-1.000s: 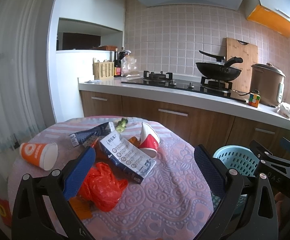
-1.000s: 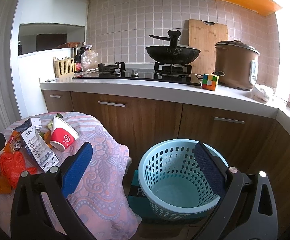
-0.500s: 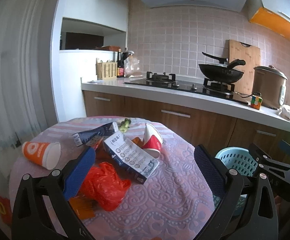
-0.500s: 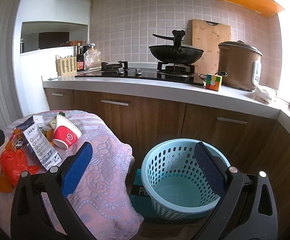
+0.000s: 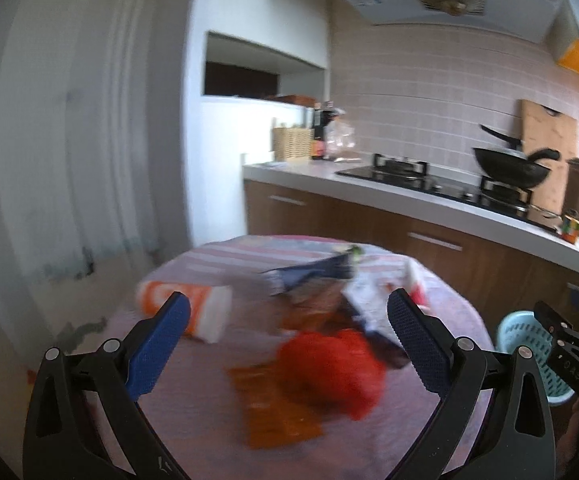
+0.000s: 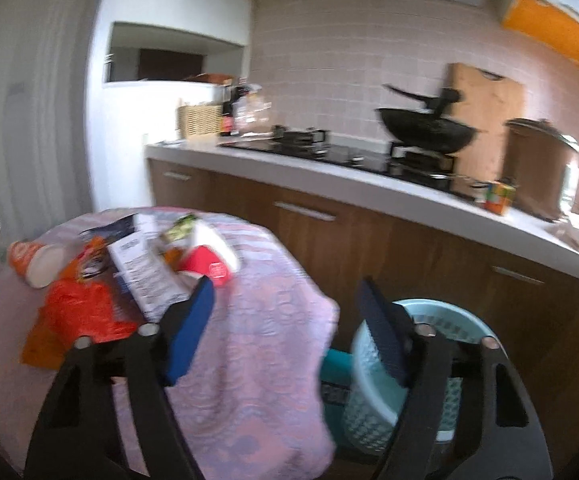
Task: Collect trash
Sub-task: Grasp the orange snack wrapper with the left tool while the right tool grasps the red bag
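Observation:
Trash lies on a round table with a pink cloth: a red plastic bag, an orange wrapper, an orange paper cup on its side, a white printed carton, a dark wrapper and a red paper cup. My left gripper is open and empty, above the table's near side, facing the red bag. My right gripper is open and empty, over the table's right edge. A light blue basket stands on the floor right of the table. Both views are blurred.
A kitchen counter with wooden cabinets runs behind the table, holding a stove, a black wok, a cutting board, a brown cooker and a colour cube. A white wall stands to the left.
Both cameras have swung left and blurred. The left gripper now faces the red bag and orange cup. The right gripper has turned from the basket toward the table, its jaws narrower.

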A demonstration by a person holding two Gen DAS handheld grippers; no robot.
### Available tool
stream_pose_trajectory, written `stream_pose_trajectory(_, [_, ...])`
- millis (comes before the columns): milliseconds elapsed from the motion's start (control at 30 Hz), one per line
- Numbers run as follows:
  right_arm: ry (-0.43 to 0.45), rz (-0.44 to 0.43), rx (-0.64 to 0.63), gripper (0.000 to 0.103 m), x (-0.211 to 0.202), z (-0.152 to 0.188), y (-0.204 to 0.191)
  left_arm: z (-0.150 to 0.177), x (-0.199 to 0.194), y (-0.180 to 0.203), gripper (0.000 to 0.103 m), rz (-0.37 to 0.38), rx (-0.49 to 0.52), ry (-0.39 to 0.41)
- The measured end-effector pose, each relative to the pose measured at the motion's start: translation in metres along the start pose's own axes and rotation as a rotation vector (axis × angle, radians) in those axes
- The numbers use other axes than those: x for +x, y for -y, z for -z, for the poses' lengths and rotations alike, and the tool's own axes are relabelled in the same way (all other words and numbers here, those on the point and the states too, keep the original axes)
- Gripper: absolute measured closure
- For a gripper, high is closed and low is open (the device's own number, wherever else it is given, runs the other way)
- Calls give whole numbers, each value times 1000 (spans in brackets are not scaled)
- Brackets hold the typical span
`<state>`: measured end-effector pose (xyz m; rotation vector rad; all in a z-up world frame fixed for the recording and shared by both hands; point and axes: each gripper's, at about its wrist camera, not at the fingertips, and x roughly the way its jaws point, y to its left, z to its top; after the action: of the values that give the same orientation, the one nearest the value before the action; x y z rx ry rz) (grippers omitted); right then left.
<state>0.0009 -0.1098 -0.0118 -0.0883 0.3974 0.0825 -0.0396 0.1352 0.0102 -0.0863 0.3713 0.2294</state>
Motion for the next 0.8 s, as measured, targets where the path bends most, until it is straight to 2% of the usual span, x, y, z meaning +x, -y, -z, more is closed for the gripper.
stream_pose_trajectory(100, [-37, -99, 9, 50, 10, -1, -16, 3, 1, -32, 7, -13, -44, -22])
stream_pose_trajectory(133, [-43, -125, 1, 52, 13, -2, -23, 0, 5, -39, 7, -21, -50, -38])
stream_pose_trajectory(200, [-60, -171, -16, 63, 19, -1, -35, 6, 10, -50, 7, -34, -58, -68])
stream_pose_trajectory(267, [-87, -236, -26, 67, 28, 0, -47, 14, 16, -54, 7, -22, -62, -106])
stream_pose_trajectory(400, [-144, -356, -7, 67, 42, 4, -63, 35, 38, -53, 8, 50, -83, -216])
stream_pose_trajectory(500, [-195, -445, 15, 67, 52, 7, -76, 56, 64, -54, 16, 117, -104, -315])
stream_pose_trajectory(567, [-207, -458, 16, 67, 52, 8, -80, 66, 81, -48, 22, 138, -117, -379])
stream_pose_trajectory(700, [-204, -468, -16, 67, 51, 9, -91, 81, 102, -42, 26, 145, -113, -464])
stream_pose_trajectory(800, [-216, -473, -22, 67, 53, 10, -92, 83, 103, -34, 29, 128, -72, -460])
